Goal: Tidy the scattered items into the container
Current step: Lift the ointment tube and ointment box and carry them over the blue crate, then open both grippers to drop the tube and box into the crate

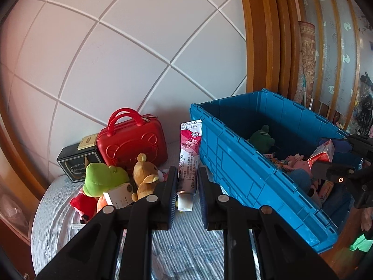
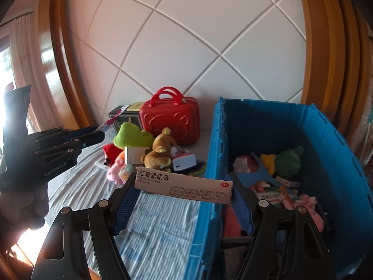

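Note:
My left gripper is shut on a red-and-white tube, held upright above the striped bedspread, left of the blue crate. My right gripper is shut on a white ointment box, held lengthwise over the crate's left rim. The box also shows in the left wrist view. The crate holds a dark green plush, a pink plush and small packets. A green frog plush, a brown bear plush and a white box lie scattered on the bed.
A red mini suitcase and a black box stand against the padded white headboard. A wooden frame rises behind the crate. The left gripper shows at the far left of the right wrist view.

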Motion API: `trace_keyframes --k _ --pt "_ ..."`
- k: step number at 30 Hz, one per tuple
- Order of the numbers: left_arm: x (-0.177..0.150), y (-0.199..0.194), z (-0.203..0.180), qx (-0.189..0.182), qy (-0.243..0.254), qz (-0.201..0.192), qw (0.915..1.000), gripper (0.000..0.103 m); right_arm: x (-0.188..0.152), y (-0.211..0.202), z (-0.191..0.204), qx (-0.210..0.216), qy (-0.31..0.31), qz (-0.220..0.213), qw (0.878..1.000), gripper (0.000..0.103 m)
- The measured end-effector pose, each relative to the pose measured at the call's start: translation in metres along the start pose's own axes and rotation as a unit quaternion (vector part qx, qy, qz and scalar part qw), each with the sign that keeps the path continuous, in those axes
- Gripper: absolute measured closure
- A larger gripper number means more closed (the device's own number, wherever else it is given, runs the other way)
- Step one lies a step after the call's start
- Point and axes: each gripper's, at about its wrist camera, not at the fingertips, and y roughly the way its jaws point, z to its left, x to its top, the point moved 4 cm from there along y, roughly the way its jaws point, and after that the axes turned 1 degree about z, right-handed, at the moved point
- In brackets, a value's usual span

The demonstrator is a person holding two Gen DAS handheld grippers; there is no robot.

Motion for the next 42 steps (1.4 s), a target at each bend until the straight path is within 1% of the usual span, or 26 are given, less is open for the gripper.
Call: trace_keyframes --k 7,12,24,35,42 --pt "0.028 0.018 -0.041 -0.020 0.029 -0.005 0.9994 0.086 0.002 -0.014 -0.050 -0.027 0.024 -0.012 0.999 0.030" --pt "0.046 0.031 -0.073 -0.040 0.051 -0.008 0.9978 0.086 -0.002 -0.026 -0.085 -0.048 0.045 -0.017 0.998 0.030" --pt "0.081 0.061 -0.141 -0.081 0.096 -0.014 0.9920 0.086 -0.018 -0.042 -0.156 -0.091 0.087 -0.015 0.992 0.030" --pt "0.109 0.082 -0.199 -0.120 0.126 -0.021 0.9845 0.086 -0.029 -0.047 -0.196 -0.113 0.111 -0.010 0.987 0.030" --pt "0.119 0.089 -0.218 -0.131 0.131 -0.023 0.9823 0.086 -0.033 -0.048 -0.209 -0.120 0.119 -0.007 0.986 0.030"
